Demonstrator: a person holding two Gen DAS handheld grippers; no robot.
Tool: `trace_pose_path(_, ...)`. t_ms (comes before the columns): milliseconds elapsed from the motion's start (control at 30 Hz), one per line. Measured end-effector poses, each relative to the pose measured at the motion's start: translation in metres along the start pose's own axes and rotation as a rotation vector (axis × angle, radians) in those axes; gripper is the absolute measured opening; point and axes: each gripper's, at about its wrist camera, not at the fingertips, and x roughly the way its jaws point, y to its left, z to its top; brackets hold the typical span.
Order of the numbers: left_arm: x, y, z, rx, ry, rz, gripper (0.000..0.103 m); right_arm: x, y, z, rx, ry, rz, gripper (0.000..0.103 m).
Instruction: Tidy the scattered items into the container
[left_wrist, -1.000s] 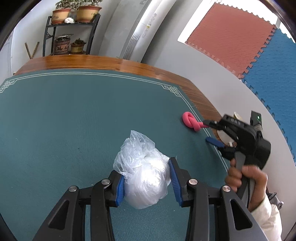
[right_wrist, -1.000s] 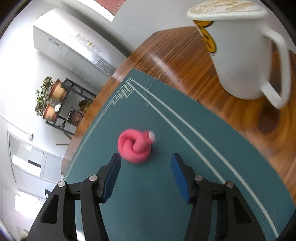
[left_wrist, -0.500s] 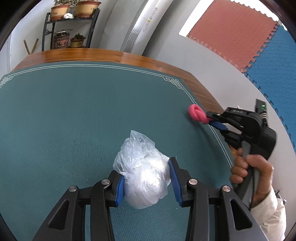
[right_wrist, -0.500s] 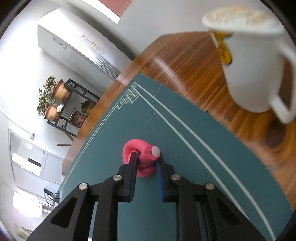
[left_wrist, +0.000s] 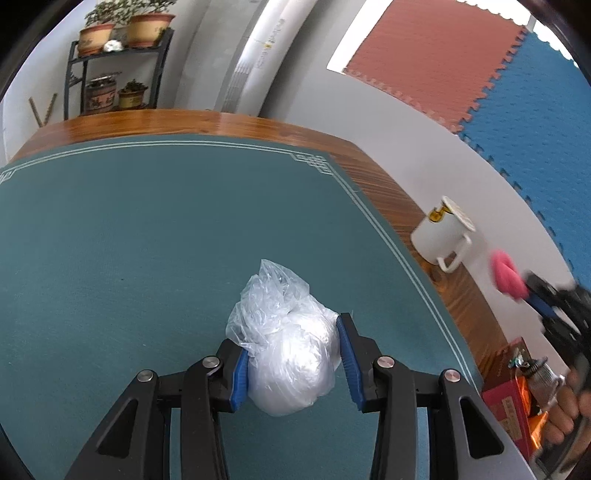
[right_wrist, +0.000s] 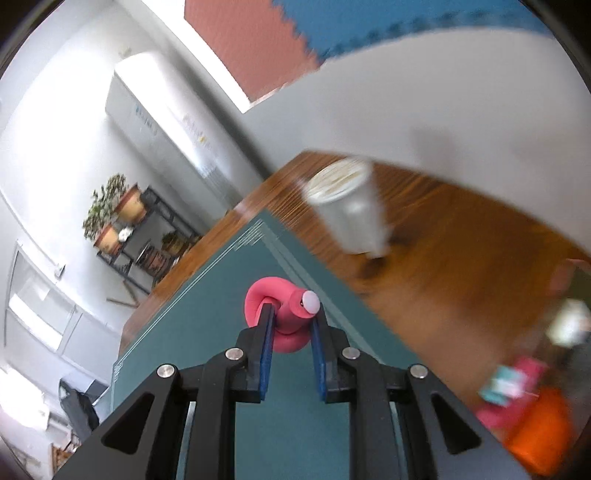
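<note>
Pink toy (right_wrist: 280, 317): soft knotted foam tube with a white tip, lifted clear of the tabletop's green mat (left_wrist: 129, 229), pinched in the right gripper (right_wrist: 291, 325), whose jaws have just closed from spread.
Bag (left_wrist: 288, 354): crinkled clear plastic bundle, near centre, squeezed by the left gripper (left_wrist: 291, 358).
Mug (left_wrist: 439, 232): white, glossy, on the wooden edge, right.
Change: the toy lay on the mat before.

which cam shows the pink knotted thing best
The right wrist view: the pink knotted toy sits sharp and central, pinched between the right gripper pads, its white tip visible. The left wrist view shows it only as a small blurred pink shape near the right edge, beyond the white mug.
</note>
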Motion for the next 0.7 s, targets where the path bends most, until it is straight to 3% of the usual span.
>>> trace_pose_path(133,-0.003,-0.013,-0.003,0.028,-0.004,-0.025,0.043,-0.083,-0.039,-0.008,0.008,-0.107,-0.097,0.021)
trace_pose_path(333,-0.009,-0.036,-0.015,0.081,0.002,-0.054,0.043,-0.192,-0.093,-0.032,-0.011,-0.235,-0.319,0.021)
trace_pose_path(500,-0.017,-0.059,-0.027,0.104,0.016,-0.097,0.043,-0.231,-0.13,-0.052,0.019,-0.214,-0.39,0.021)
trace_pose_path(700,-0.031,-0.097,-0.046,0.172,0.024,-0.143,0.043,-0.207,-0.148,-0.061,0.064,-0.138,-0.34,0.021)
